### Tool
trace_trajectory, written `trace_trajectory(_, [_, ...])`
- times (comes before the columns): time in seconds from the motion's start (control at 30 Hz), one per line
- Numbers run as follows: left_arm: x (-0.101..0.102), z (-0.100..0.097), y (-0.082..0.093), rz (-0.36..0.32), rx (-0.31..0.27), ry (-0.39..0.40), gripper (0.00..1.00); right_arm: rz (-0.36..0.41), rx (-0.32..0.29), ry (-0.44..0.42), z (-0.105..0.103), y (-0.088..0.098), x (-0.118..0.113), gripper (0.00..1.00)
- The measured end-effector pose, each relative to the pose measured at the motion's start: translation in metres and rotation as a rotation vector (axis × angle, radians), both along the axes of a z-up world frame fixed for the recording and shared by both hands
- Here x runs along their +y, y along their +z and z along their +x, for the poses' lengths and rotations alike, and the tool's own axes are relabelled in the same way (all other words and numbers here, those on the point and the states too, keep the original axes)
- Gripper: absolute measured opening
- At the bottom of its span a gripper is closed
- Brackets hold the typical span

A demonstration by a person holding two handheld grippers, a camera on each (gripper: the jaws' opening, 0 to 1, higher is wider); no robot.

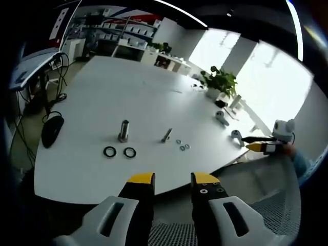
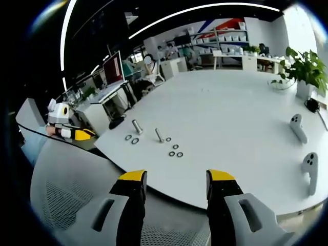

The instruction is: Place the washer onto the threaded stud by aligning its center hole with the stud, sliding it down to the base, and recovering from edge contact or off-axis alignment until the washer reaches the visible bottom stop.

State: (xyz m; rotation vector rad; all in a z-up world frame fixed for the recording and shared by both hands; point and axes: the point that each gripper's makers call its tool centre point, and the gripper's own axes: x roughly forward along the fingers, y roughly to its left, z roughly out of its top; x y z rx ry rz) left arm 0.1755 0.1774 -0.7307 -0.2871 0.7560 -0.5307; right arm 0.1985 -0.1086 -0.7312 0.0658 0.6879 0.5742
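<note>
Both claws spread, holding nothing: left claw (image 1: 172, 185), right claw (image 2: 177, 183). Threaded stud (image 1: 124, 130) upright on white tabletop (image 1: 128, 97); two dark washers (image 1: 119, 152) lie just beside its base

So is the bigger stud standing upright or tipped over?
Upright: the bigger stud stands on its base on the table, with two dark washers lying beside it.

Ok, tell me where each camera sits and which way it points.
Left gripper view: rides the left tool, held off the table's near edge over a mesh chair, facing across it at the upright stud and two black washers; its open yellow-tipped jaws show.
Right gripper view: rides the right tool, off another edge, facing the same parts; its open jaws show.
Shared: table, stud, washers, plant, and each view catches the other tool.
</note>
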Motion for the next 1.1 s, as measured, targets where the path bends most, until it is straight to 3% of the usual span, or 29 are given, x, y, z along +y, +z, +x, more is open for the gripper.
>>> trace_trajectory(0.9, [0.001, 0.0, -0.001, 0.007, 0.001, 0.008, 0.29, -0.003, 0.019, 0.015, -0.002, -0.002, 0.002, 0.49])
trace_trajectory(1.0, [0.001, 0.0, -0.001, 0.006, 0.002, 0.006, 0.29, -0.021, 0.037, 0.065, -0.006, -0.006, 0.007, 0.49])
trace_trajectory(1.1, [0.001, 0.001, -0.001, 0.006, 0.001, 0.007, 0.29, -0.06, 0.049, 0.18, -0.015, -0.009, 0.017, 0.49])
